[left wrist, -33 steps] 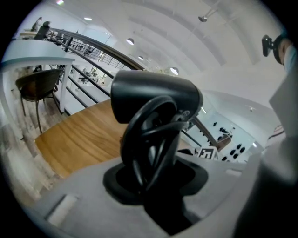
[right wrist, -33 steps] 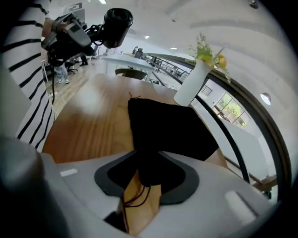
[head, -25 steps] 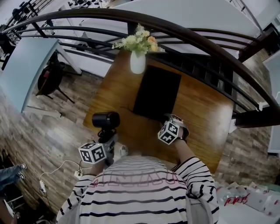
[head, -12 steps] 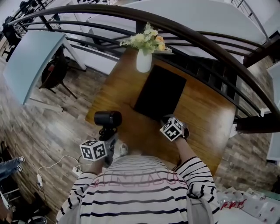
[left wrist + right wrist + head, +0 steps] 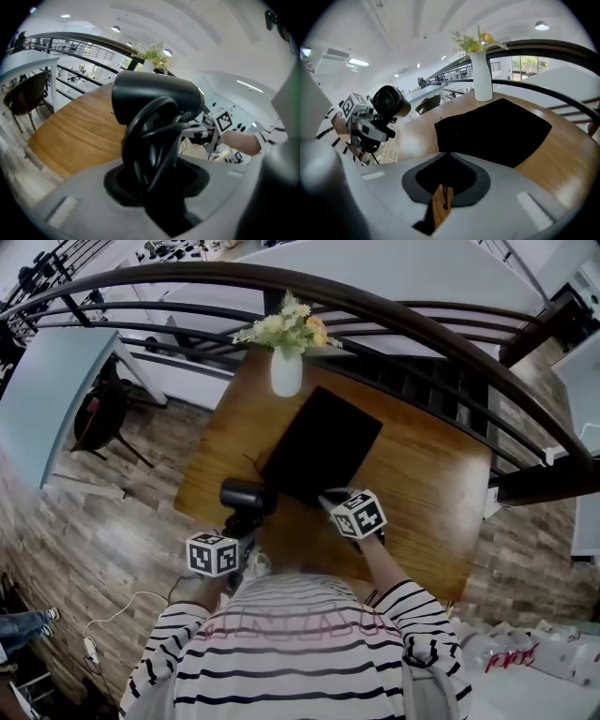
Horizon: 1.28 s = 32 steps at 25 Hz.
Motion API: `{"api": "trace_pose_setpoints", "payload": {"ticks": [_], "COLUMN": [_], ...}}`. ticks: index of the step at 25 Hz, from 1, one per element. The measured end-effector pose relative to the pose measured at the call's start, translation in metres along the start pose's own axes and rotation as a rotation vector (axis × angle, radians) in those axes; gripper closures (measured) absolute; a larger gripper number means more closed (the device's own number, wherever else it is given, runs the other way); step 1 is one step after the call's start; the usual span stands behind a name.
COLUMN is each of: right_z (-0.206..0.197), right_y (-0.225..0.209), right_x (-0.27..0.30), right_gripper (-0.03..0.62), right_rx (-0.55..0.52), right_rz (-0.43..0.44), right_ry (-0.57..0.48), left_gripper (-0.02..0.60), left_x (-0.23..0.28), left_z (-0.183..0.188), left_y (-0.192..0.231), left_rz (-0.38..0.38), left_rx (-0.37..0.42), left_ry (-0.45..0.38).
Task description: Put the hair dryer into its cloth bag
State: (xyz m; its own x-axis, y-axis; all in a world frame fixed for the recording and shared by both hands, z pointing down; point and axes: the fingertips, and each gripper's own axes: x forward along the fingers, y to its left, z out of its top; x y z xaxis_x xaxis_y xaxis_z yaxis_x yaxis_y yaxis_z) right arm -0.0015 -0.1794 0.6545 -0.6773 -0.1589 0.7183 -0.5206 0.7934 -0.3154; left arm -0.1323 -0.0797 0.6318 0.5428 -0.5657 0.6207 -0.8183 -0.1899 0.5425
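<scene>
Spreading under everything else, a brown wooden surface (image 5: 427, 488) is seen beside a dark curved railing (image 5: 441, 334), with a plank floor (image 5: 84, 512) lying below it at the left. A black cloth bag (image 5: 323, 444) is laid flat on the middle of the surface, one corner turned toward the person in the striped shirt (image 5: 300, 652). The black hair dryer (image 5: 246, 495) is held over the near left part of the surface, just beside the bag's near left edge, with its barrel uppermost. A white vase (image 5: 286, 377) of pale flowers (image 5: 281, 326) is stood upright at the far edge of the surface, just beyond the bag. The left hand-held gripper (image 5: 154, 176) is clamped on the hair dryer's handle, where the black cord (image 5: 150, 136) is looped in coils against it. The right hand-held gripper (image 5: 447, 155) has just been closing, and its jaws are drawn almost together on the near edge of the cloth bag. A thin dark string (image 5: 445, 197) is seen in the slit behind them.
</scene>
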Motion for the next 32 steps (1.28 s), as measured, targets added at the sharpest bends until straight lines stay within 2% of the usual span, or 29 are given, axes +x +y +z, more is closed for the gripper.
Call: {"api": "trace_pose_setpoints", "payload": {"ticks": [4, 14, 21, 32], "right_z": [0.002, 0.013, 0.011, 0.001], "right_y": [0.017, 0.032, 0.042, 0.041], "right_x": [-0.006, -0.015, -0.023, -0.037], "right_gripper": [0.58, 0.58, 0.58, 0.58], "right_rx": [0.104, 0.304, 0.3, 0.23], "right_rz": [0.036, 0.057, 0.046, -0.017], "right_ry": [-0.055, -0.21, -0.238, -0.242], "left_gripper": [0.434, 0.434, 0.434, 0.434], "left_x": [0.016, 0.049, 0.062, 0.088], "left_z": [-0.013, -0.053, -0.073, -0.065], "left_y": [-0.006, -0.006, -0.014, -0.023], "left_rz": [-0.041, -0.1, -0.139, -0.155], "left_rx": [0.056, 0.125, 0.16, 0.213], "left_ry": [0.088, 0.295, 0.408, 0.501]}}
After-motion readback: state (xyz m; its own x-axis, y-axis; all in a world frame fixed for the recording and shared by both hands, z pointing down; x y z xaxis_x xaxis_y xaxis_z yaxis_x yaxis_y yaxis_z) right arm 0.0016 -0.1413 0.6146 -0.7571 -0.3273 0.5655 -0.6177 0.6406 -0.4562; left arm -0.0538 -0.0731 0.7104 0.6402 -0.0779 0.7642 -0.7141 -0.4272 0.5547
